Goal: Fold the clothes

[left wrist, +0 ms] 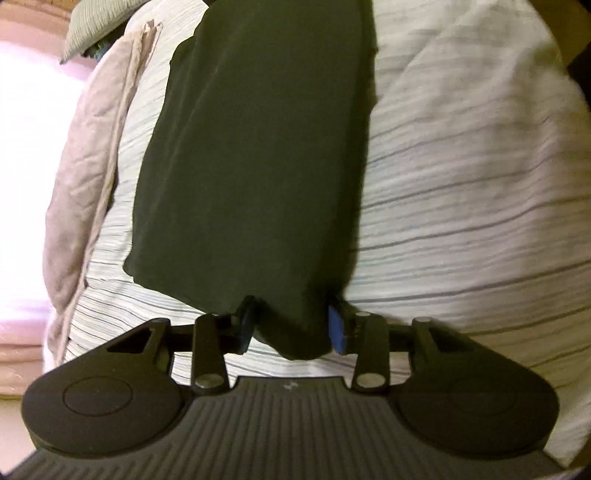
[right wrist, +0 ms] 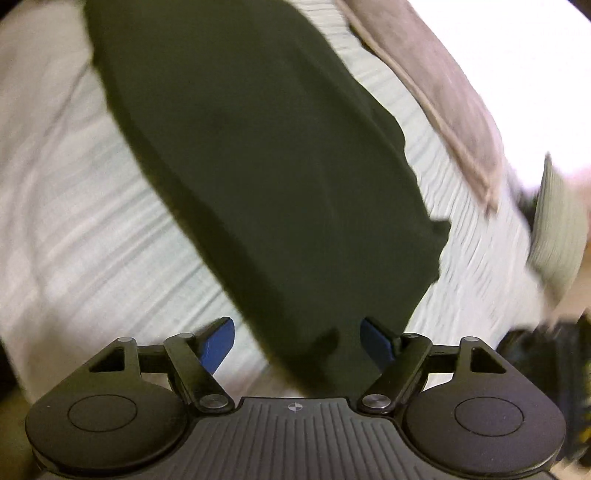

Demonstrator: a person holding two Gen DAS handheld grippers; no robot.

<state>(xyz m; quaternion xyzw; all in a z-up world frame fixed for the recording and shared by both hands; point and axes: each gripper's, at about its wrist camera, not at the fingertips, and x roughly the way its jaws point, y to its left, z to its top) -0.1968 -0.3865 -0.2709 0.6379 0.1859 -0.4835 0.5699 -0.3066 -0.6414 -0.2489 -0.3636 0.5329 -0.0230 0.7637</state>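
A dark green garment (left wrist: 255,147) lies stretched out on a white striped bedsheet (left wrist: 461,184), running away from the camera. Its near end is bunched between the blue pads of my left gripper (left wrist: 291,326), and the cloth fills the whole gap, so the gripper is shut on it. In the right wrist view the same garment (right wrist: 258,166) runs diagonally across the sheet (right wrist: 74,221). My right gripper (right wrist: 297,341) stands open over its near end. The cloth reaches the right pad and leaves a gap of sheet by the left pad. This view is blurred by motion.
A beige cloth (left wrist: 85,184) lies along the bed's left side beside the garment, also visible as beige cloth (right wrist: 436,92). A grey striped pillow (left wrist: 96,26) sits at the far corner, pillow (right wrist: 557,236). Dark clutter (right wrist: 546,369) is off the bed's edge.
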